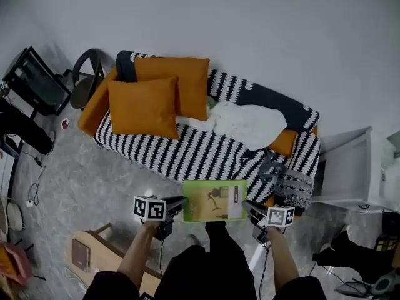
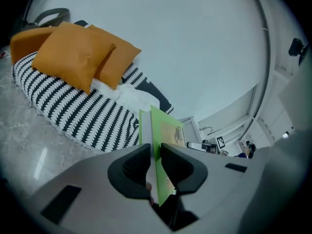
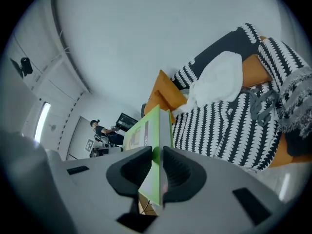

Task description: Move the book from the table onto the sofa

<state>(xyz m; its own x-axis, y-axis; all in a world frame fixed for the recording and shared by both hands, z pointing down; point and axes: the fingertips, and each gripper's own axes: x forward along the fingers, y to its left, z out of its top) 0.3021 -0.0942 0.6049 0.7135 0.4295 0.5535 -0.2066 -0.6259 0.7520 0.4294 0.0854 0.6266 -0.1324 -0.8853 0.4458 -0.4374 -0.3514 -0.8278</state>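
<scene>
Desk at 7 o'clock in head view. Left tongs clamped on book, 9 o'clock edge. Book held level, clear of desk, at striped sofa's 6 o'clock front edge. Right tongs clamped on book's 3 o'clock edge.

The bright-green flat book showed a tan picture on its cover. The long fabric sofa wore black-and-white zigzag stripes, with square orange cushions and a crumpled white blanket.

Green book, cover up, level at striped sofa's front edge.
</scene>
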